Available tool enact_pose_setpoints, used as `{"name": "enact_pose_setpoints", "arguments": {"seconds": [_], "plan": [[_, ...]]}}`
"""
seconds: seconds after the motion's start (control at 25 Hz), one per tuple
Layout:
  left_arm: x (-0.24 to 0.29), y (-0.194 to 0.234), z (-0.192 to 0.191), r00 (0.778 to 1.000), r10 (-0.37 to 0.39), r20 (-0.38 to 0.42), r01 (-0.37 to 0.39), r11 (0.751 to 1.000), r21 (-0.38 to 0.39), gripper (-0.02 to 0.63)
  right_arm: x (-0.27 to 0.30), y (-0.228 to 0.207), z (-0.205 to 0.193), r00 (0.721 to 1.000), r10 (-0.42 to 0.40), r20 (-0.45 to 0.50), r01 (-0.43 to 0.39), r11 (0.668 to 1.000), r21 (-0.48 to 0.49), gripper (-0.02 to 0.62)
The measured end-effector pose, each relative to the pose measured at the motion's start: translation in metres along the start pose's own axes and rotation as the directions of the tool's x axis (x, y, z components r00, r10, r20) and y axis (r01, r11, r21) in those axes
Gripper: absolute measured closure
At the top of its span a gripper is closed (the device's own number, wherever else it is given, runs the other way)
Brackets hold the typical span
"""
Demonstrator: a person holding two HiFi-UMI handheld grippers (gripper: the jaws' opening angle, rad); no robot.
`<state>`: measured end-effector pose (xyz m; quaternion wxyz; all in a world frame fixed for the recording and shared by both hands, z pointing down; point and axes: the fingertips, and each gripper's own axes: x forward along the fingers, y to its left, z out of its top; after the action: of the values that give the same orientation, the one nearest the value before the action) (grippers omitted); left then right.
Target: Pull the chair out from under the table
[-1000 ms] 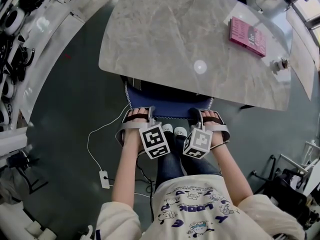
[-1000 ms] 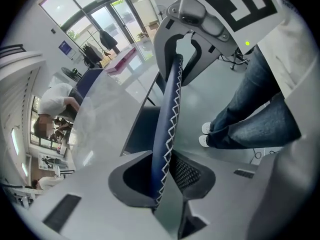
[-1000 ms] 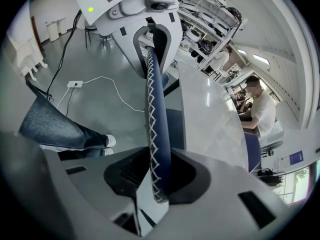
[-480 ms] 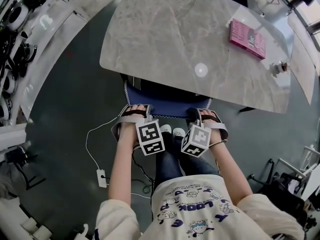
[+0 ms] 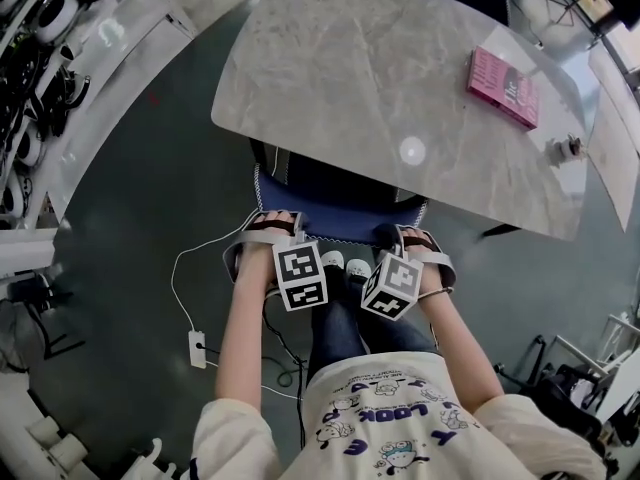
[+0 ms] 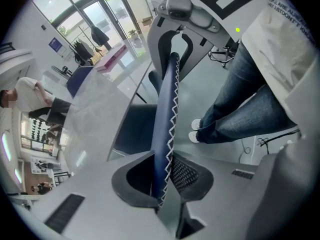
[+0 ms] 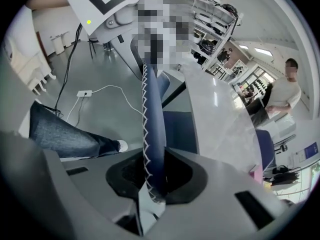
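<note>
A dark blue chair (image 5: pixel 335 203) with white zigzag stitching stands tucked under the grey marble table (image 5: pixel 380 68). Only its backrest and the rear of its seat show. My left gripper (image 5: pixel 276 230) holds the left part of the backrest's top edge. In the left gripper view the backrest (image 6: pixel 167 109) runs between the pads of the left gripper (image 6: pixel 165 176), which press on it. My right gripper (image 5: pixel 398 238) grips the right part. Its jaws are still closing, and the backrest (image 7: pixel 151 119) sits clamped in the right gripper (image 7: pixel 152 176).
A pink book (image 5: pixel 503 86) lies at the table's far right, and a small object (image 5: pixel 572 148) sits at its right edge. A white cable and power strip (image 5: pixel 196 348) lie on the floor to the left. The person's legs and white shoes (image 5: pixel 345 265) stand just behind the chair.
Both grippers have stayed at the backrest's top edge and have hardly moved. The head view has shifted a little. The chair stands where it was.
</note>
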<state>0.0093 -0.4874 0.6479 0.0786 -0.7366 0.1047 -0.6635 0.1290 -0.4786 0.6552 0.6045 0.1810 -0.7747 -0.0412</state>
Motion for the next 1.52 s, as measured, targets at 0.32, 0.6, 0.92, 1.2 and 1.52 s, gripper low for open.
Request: {"name": "enact_pose_setpoints", "arguments": {"seconds": [0.32, 0.6, 0.92, 1.2, 1.52], "plan": [[-0.005, -0.033, 0.008, 1.000, 0.001, -0.027, -0.003, 0.999, -0.046, 0.526, -0.008, 0.024, -0.014, 0.999, 0.027, 0.021, -0.026, 0.998, -0.049, 0.522], [-0.011, -0.049, 0.013, 0.999, 0.003, -0.033, -0.006, 0.997, -0.079, 0.528, -0.013, 0.031, -0.020, 0.999, 0.045, 0.031, -0.043, 0.996, -0.074, 0.522], [-0.016, -0.068, 0.001, 0.999, -0.011, -0.045, 0.007, 0.995, -0.096, 0.528, -0.018, 0.055, -0.013, 0.997, 0.073, 0.027, -0.071, 0.995, -0.075, 0.522], [-0.023, -0.092, -0.002, 0.999, -0.012, -0.036, 0.009, 0.997, -0.077, 0.527, -0.026, 0.079, -0.014, 0.997, 0.072, 0.011, -0.072, 0.996, -0.055, 0.522], [-0.038, -0.139, -0.022, 0.999, -0.022, -0.030, 0.021, 0.999, -0.045, 0.526, -0.040, 0.134, -0.005, 0.998, 0.070, -0.007, -0.070, 0.997, -0.030, 0.522]]}}
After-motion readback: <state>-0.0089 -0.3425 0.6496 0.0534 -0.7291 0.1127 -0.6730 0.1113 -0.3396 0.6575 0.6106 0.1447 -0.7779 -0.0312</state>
